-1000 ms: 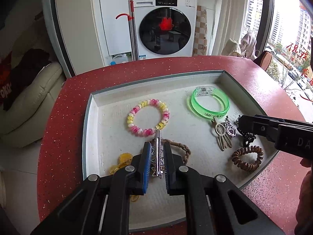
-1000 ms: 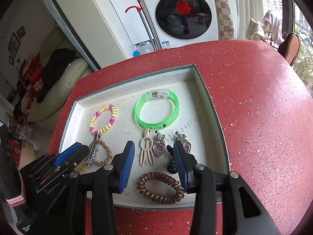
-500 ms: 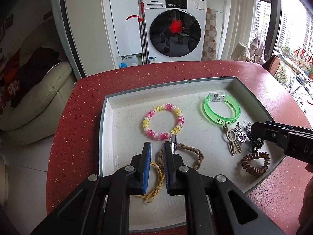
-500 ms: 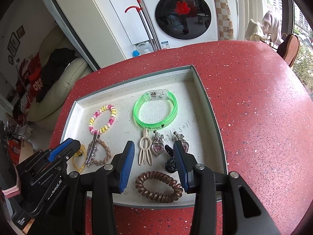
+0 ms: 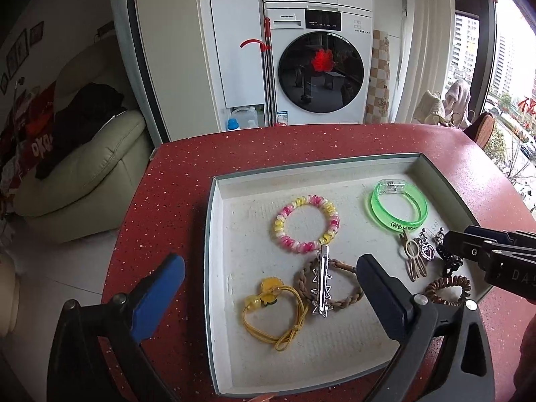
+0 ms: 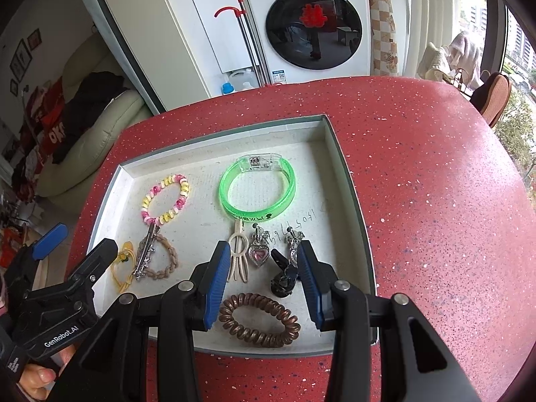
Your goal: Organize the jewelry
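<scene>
Since a second ago the left gripper (image 5: 268,288) has let go of the silver hair clip (image 5: 321,281) and pulled back, its jaws now spread wide. That clip lies in the tray (image 5: 214,268) near its left front corner, across the braided band (image 5: 338,284), long axis running front to back, its tip touching the pink and yellow bracelet (image 5: 306,222). Over the tray's front edge the right gripper (image 6: 264,278) hangs half open and empty, with the black clip (image 6: 284,276) between its fingers, nearer than anything else
</scene>
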A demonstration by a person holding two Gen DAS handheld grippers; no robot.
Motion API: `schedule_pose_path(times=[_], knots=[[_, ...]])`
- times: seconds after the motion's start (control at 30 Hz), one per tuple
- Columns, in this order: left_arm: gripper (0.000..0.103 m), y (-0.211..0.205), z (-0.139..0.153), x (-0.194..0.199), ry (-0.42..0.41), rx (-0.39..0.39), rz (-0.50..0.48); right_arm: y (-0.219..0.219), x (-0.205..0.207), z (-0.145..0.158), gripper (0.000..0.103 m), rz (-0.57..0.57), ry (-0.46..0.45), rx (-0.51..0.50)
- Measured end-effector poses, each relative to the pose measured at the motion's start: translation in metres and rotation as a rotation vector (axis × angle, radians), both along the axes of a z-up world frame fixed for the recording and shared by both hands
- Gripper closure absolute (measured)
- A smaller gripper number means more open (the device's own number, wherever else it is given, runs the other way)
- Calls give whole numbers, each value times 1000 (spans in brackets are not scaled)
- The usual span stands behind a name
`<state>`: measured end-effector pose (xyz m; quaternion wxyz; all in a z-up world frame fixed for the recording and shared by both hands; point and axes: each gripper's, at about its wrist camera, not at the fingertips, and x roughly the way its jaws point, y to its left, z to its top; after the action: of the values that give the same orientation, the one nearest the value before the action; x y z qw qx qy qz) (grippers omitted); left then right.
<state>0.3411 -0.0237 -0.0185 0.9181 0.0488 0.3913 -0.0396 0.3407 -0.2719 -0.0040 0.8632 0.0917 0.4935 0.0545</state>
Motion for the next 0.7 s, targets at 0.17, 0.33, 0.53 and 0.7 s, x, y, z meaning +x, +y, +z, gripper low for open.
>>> schedule_pose_path(times=[0.17, 0.33, 0.53, 0.7], knots=[[0, 1, -2, -2, 9, -7, 2, 4, -3, 1, 17, 4, -26, -28], [0, 5, 0, -9, 10, -7, 15, 3, -9, 5, 16, -10, -58, -40], [0, 11, 3, -25, 1, -21, 26, 3, -23, 11, 15, -29, -126, -62], [0, 15, 5, -46, -29, -18, 40, 5, -41, 19, 15, -39, -204, -79]])
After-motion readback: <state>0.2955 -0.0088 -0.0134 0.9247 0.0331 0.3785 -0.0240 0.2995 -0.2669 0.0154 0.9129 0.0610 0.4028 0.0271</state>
